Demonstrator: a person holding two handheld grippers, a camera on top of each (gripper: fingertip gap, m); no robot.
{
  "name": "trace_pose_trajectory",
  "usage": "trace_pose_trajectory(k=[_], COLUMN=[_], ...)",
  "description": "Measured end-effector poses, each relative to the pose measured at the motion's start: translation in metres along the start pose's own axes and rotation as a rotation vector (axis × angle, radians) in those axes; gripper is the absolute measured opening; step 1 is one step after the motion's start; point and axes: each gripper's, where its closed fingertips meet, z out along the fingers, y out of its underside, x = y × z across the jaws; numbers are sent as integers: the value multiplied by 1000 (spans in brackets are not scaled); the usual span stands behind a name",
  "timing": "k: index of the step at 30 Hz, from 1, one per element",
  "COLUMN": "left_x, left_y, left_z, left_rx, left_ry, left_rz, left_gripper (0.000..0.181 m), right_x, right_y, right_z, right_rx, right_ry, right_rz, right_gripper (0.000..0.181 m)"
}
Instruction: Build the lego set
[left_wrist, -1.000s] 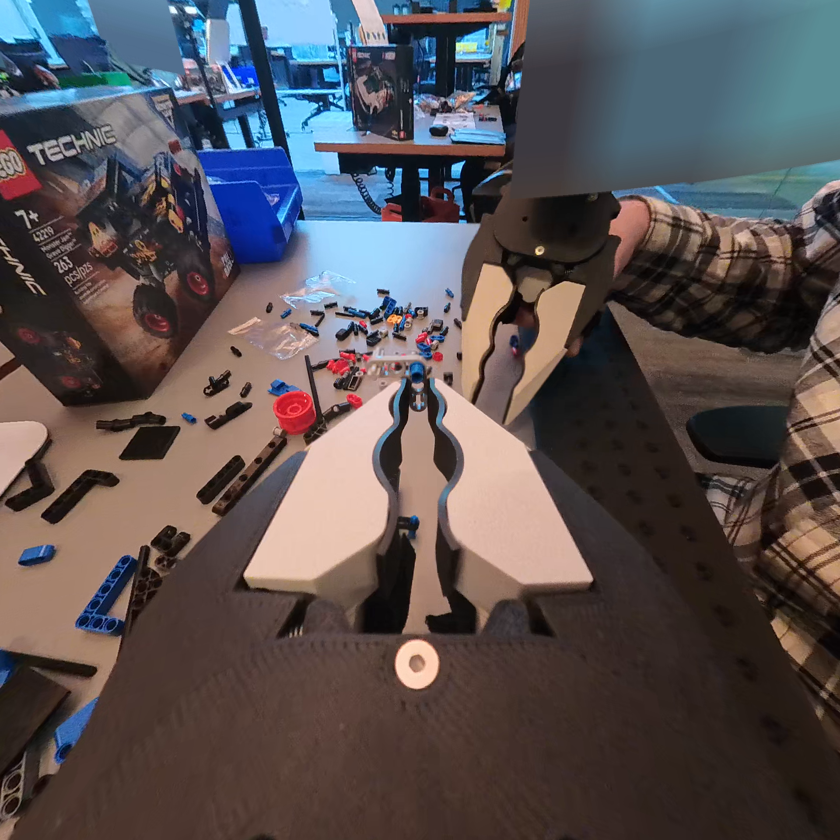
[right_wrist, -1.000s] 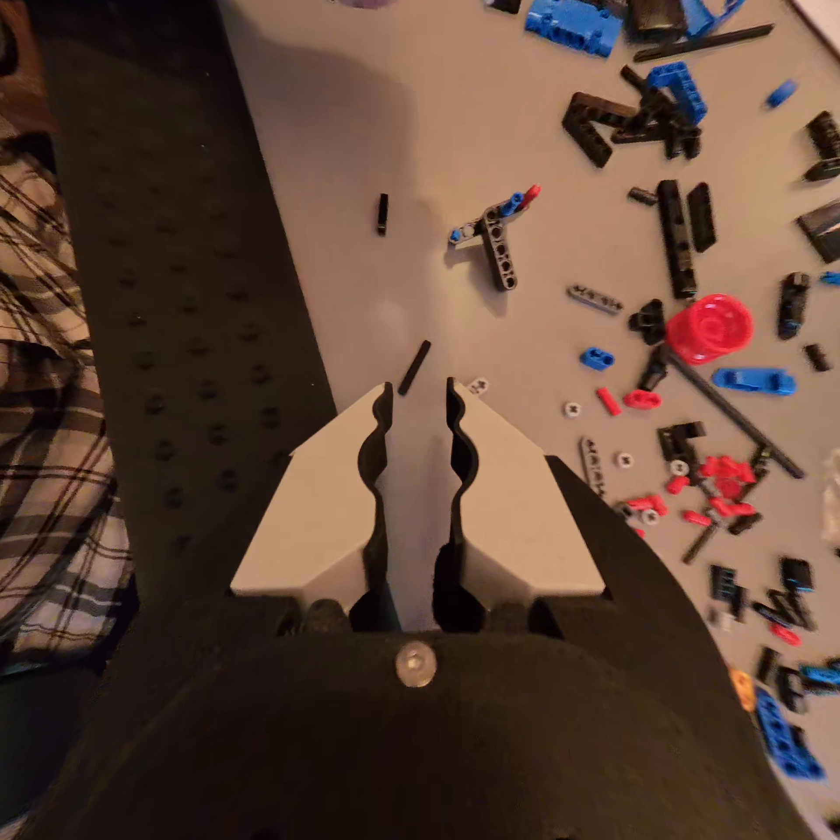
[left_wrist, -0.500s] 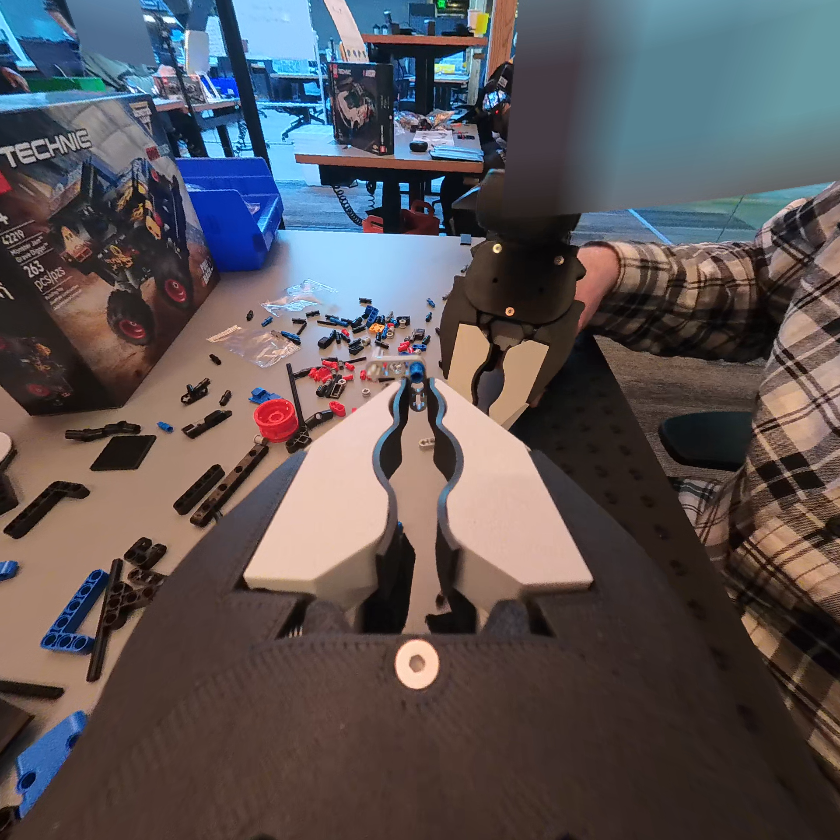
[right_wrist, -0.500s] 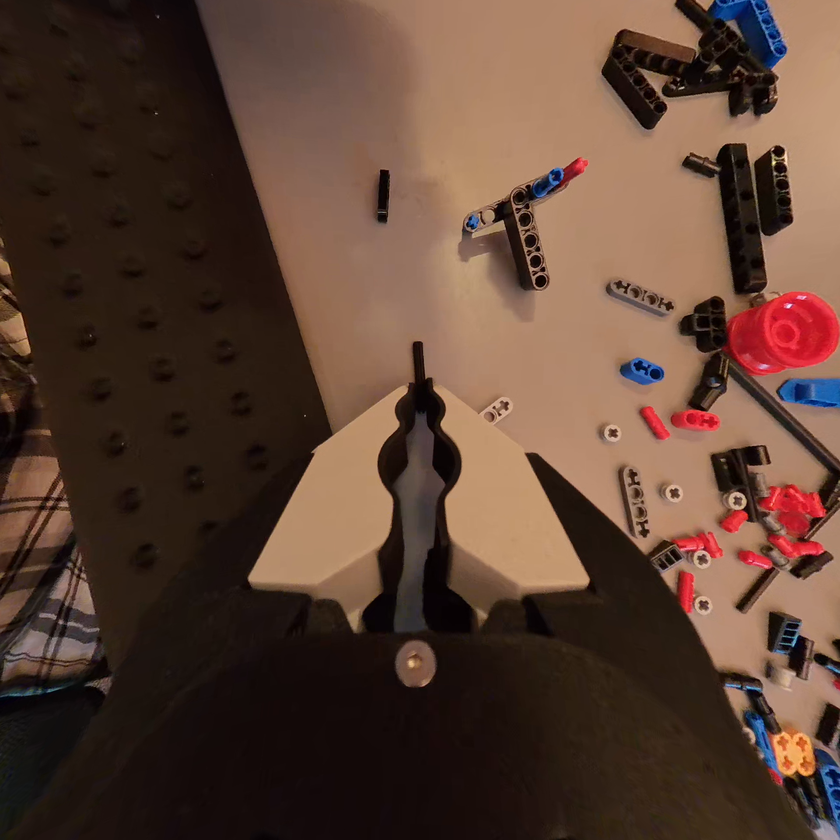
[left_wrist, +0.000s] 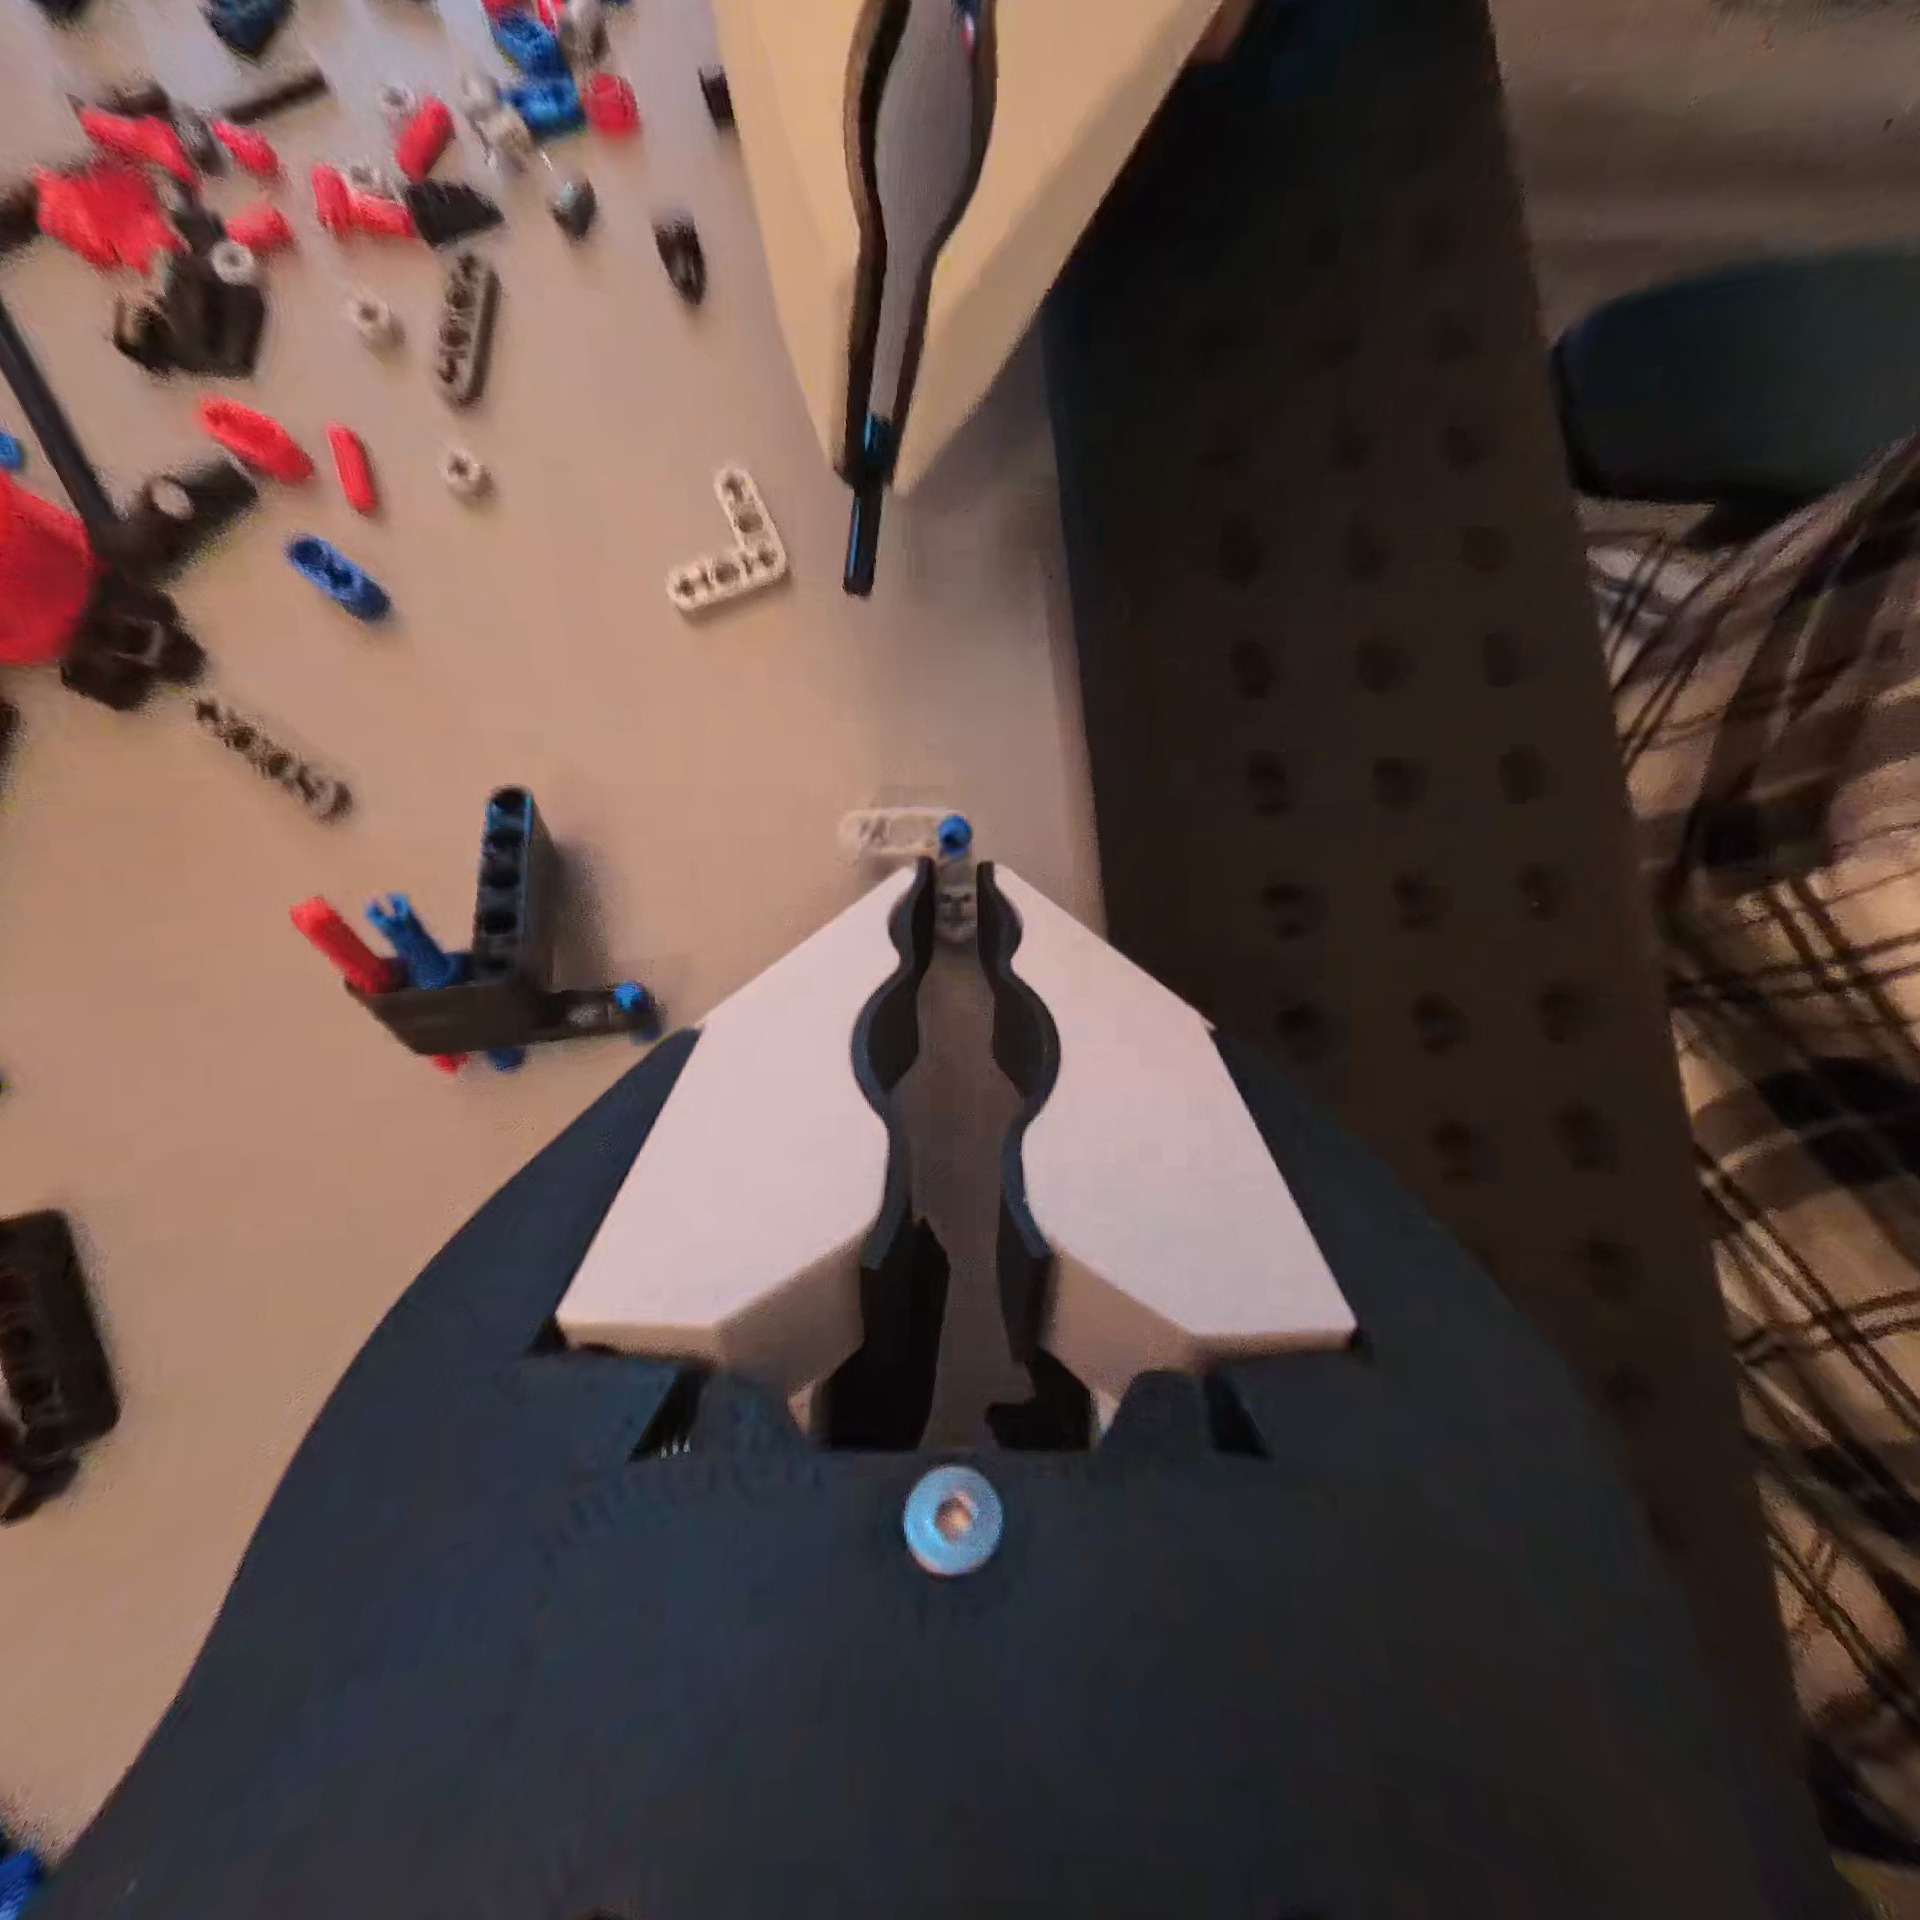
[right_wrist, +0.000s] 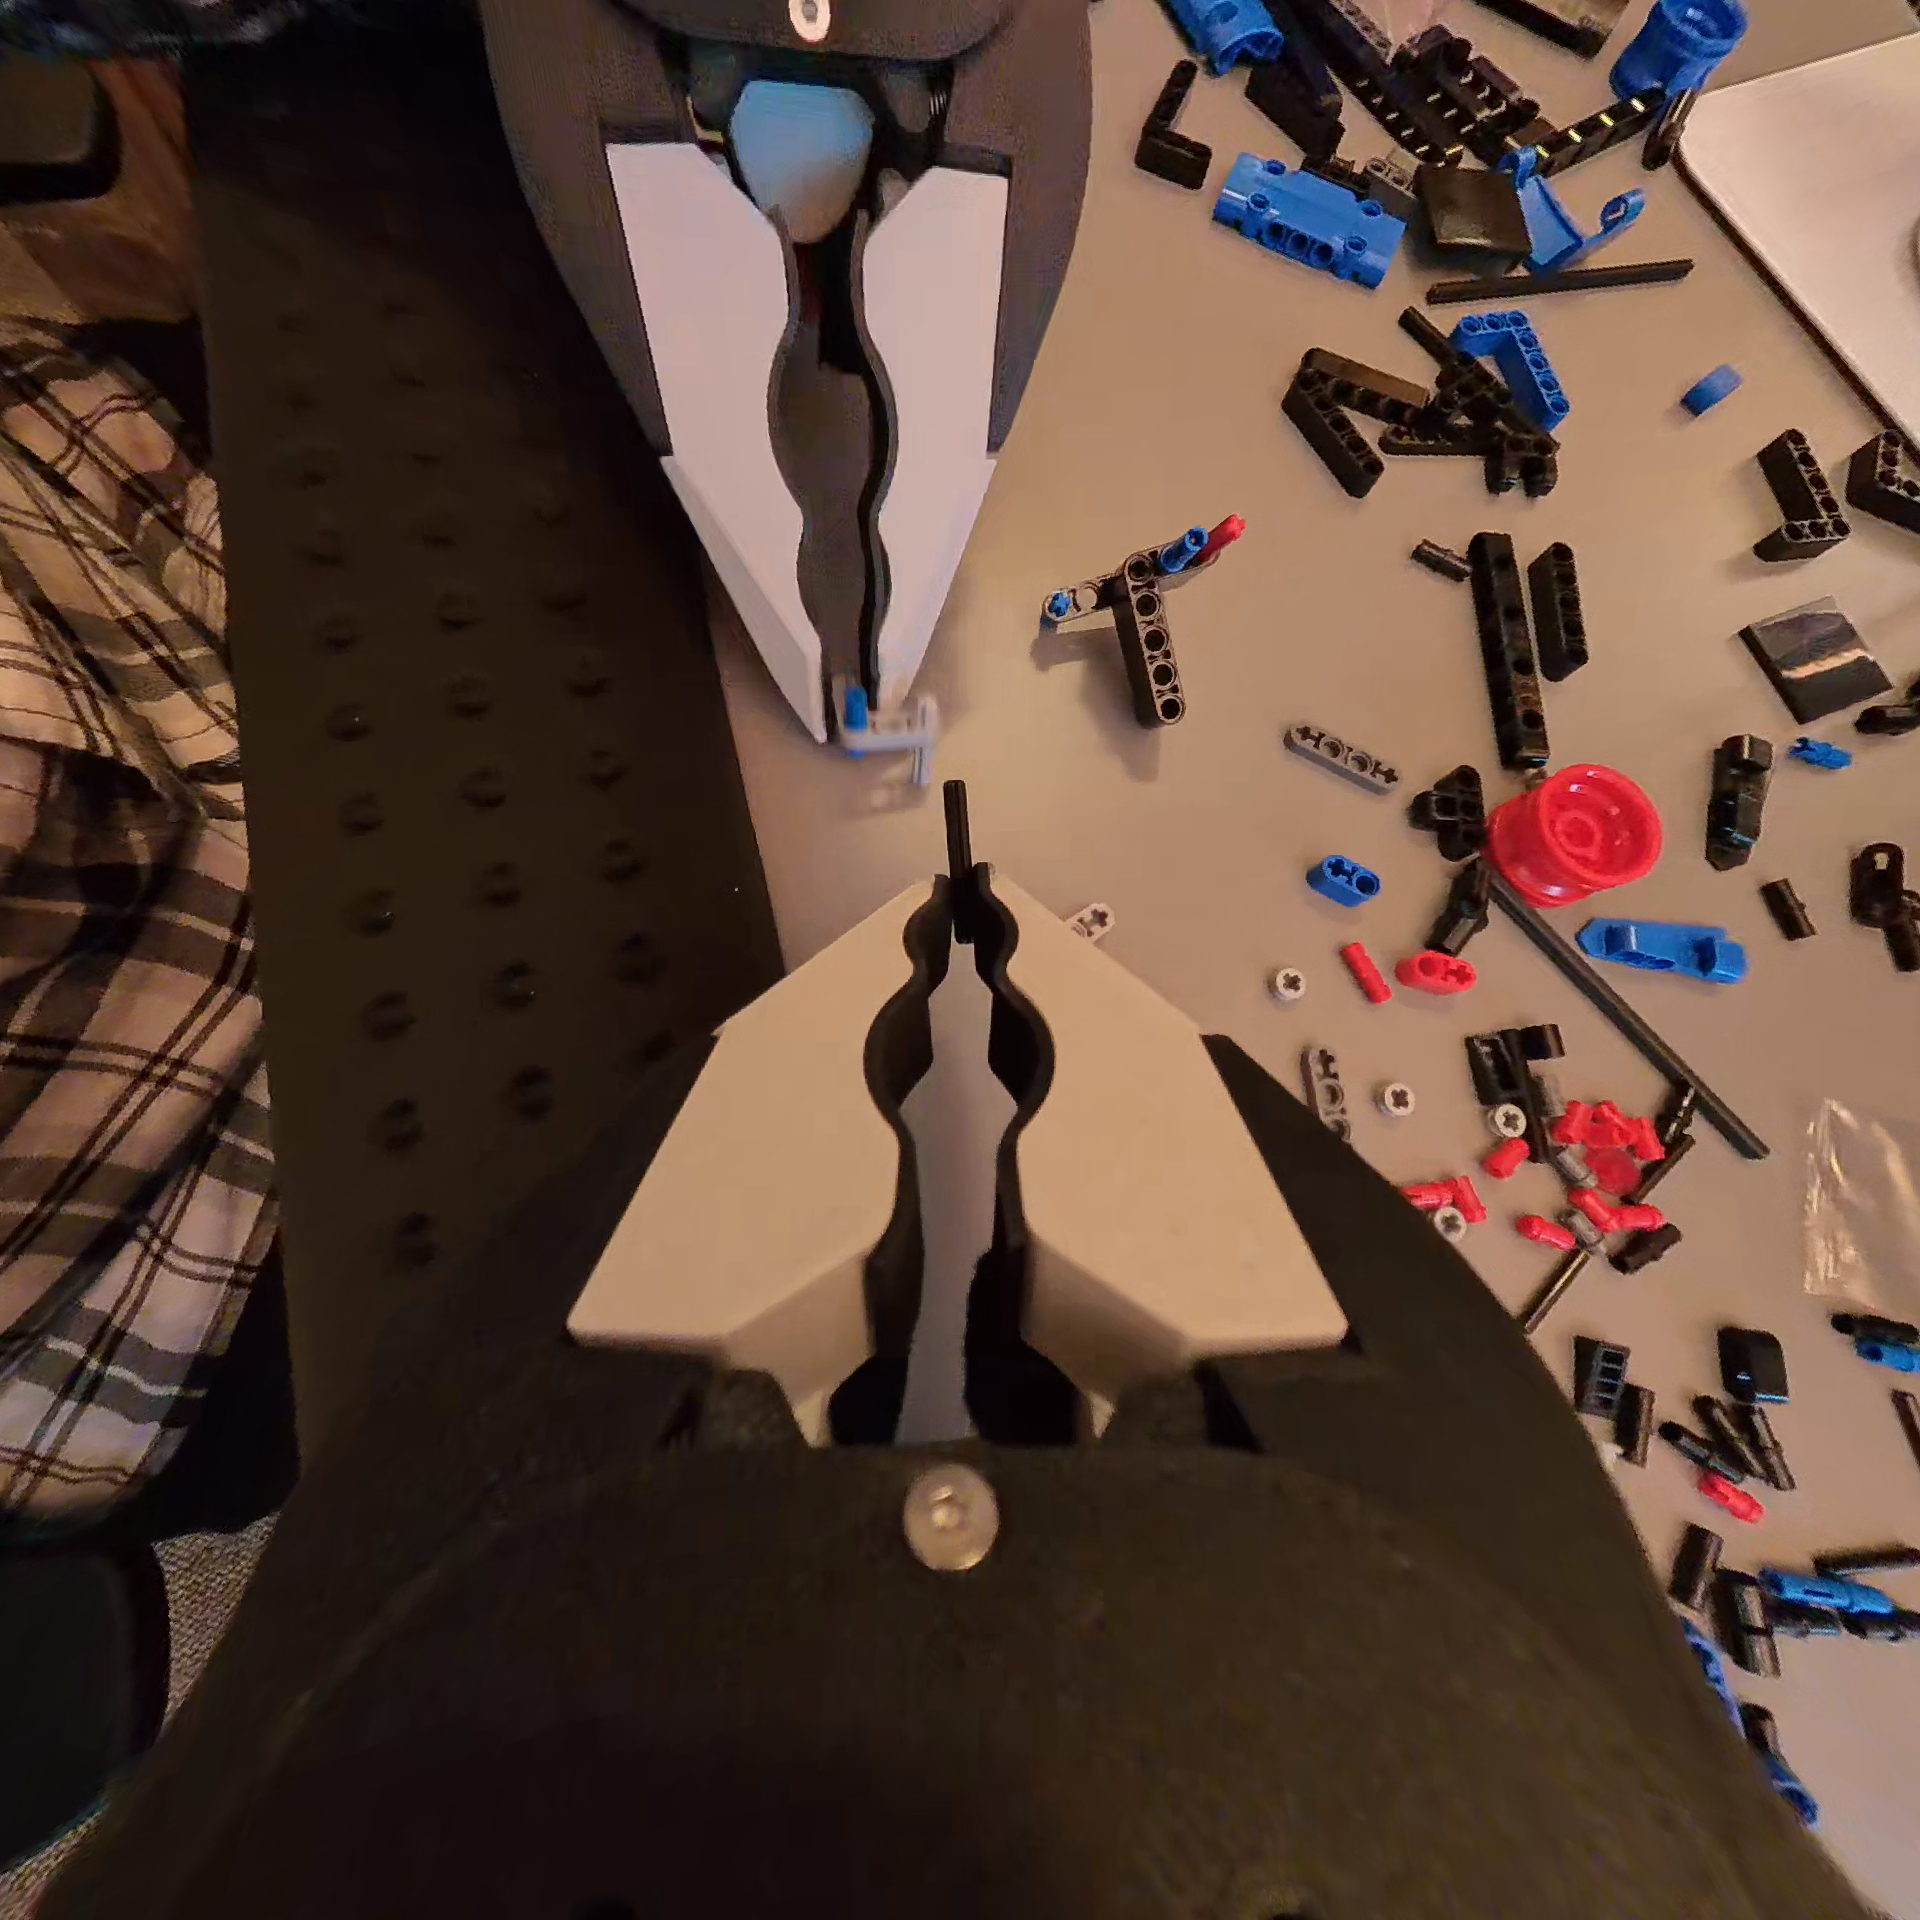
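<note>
Two tongs showed in the left wrist view: the left tongs (left_wrist: 954, 883) were clamped on a small light grey piece with a blue pin (left_wrist: 953, 831) at their tips, just above the table (left_wrist: 644, 727). Ahead of them the right tongs (left_wrist: 871, 468) came down from the top, pinching a thin black axle (left_wrist: 862, 530). Left of the left tongs stood a black L-shaped assembly (left_wrist: 499, 956) with red and blue pins, and loose red and black parts lay farther off.

In the right wrist view, the right tongs (right_wrist: 961, 894) were closed on the black axle (right_wrist: 956, 831), which stuck out forward. Just ahead, apart from it, the left tongs (right_wrist: 868, 696) gripped the grey piece (right_wrist: 894, 732). A red wheel hub (right_wrist: 1574, 831) lay well to the right among scattered pieces
</note>
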Motion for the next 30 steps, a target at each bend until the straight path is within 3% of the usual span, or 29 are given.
trace_pose_trajectory(k=[5,7,10,16,19,23,27,30], left_x=[-9,-11,-5,1,0,-1,4,7], left_y=[-7,-22,-50,-63,-65,-78,-91,-97], left_z=[-5,-14,-26,-26,-29,-45,-59,-63], left_rx=[34,114,213,216,241,375,483,516], left_ry=[-50,-92,-172,-292,-309,-311,-316,-324], left_rz=[-16,22,159,355,363,323,338,354], left_gripper=[39,42,30,4,3,2,1,2], right_x=[-2,-6,-10,-14,-13,-6,-7,-13], right_y=[0,-3,-11,-25,-29,-42,-58,-62], right_z=[-3,-4,-6,-11,-13,-25,-44,-44], right_rx=[28,46,76,131,163,310,503,530], right_ry=[-12,-27,-55,-106,-106,-126,-227,-270], right_rz=[4,-2,3,20,39,140,251,263], right_gripper=[2,2,1,1,2,9,11,8])
